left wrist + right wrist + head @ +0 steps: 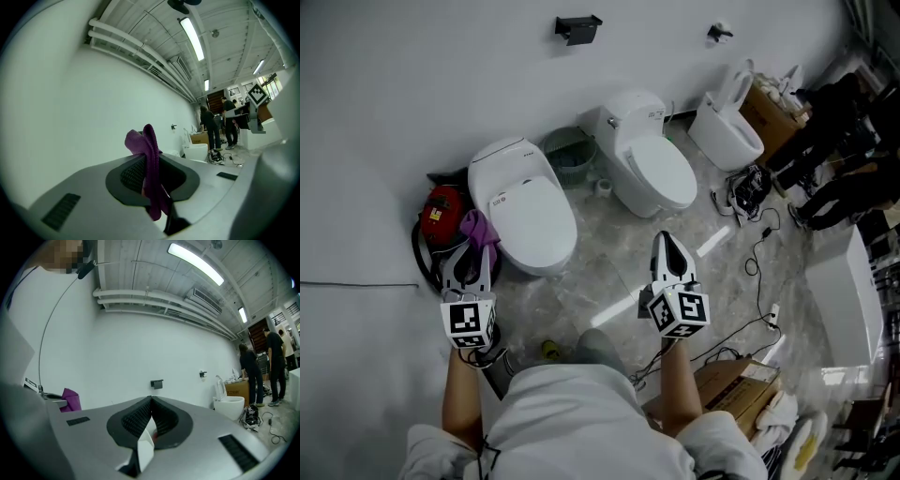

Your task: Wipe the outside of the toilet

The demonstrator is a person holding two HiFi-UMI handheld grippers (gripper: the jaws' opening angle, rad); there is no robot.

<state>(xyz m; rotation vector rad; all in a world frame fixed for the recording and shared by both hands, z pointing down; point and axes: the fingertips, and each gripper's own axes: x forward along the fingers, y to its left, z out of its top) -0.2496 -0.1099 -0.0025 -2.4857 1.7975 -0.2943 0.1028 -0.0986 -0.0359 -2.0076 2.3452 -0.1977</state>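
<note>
Progress looks like basically zero, going by what's visible. The purple cloth [478, 228] is pinched in the left gripper [470, 255], held up at the left edge of the nearest toilet [527, 208], and it doesn't look pressed onto the porcelain. So I'd say the whole outside is left to do: lid, bowl sides, base. The right gripper [668, 251] hovers over the floor [609, 281] between that toilet and the middle toilet [654, 167], jaws pressed together with nothing in them.

Fun bit about the views: only the head view shows the toilets down low, plus the red thing [441, 211] by the wall and the green bin [570, 155] between the two. Both gripper views point up at the wall [140, 348] and ceiling lights [194, 261] instead. The left gripper view is where you actually see the cloth clamped between the fingers and flopping over. The right gripper view confirms the closed, empty jaws and catches people [248, 376] standing far right.
</note>
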